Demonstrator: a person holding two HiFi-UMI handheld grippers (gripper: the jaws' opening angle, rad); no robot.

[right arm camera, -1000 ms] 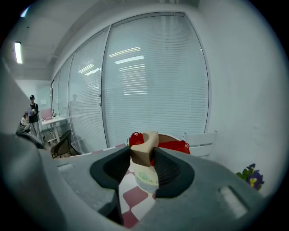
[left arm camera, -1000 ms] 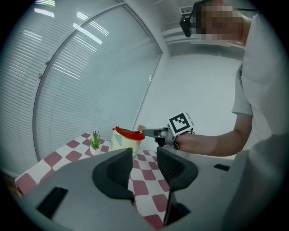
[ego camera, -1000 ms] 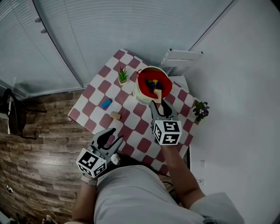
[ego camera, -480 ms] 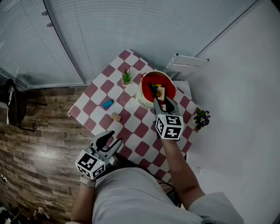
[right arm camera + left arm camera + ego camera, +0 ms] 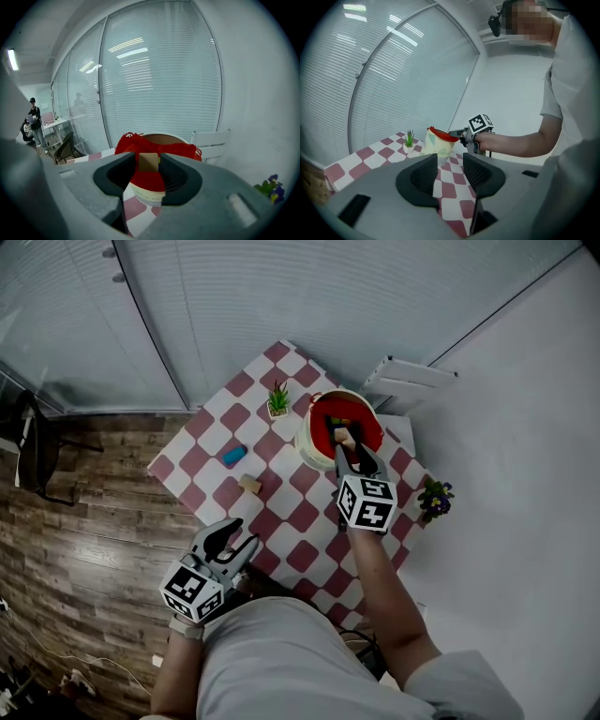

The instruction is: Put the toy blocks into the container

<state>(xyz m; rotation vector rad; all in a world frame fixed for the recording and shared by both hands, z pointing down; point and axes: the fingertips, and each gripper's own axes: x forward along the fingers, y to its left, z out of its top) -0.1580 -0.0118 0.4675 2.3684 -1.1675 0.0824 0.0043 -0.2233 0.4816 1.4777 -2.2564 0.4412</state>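
Checkered table (image 5: 211,442) carries the container (image 5: 314,454), and the right gripper (image 5: 349,450) pinches a wooden block (image 5: 344,436) just over its near rim; releasing there may bounce the block off the edge.

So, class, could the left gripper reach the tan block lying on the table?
Probably yes: bare tablecloth lies between the left gripper and the tan block, its fingers are empty, and the right gripper is at the container.

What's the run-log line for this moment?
right gripper: holds wooden block over container | left gripper: open, empty | table: blue block, loose wooden block
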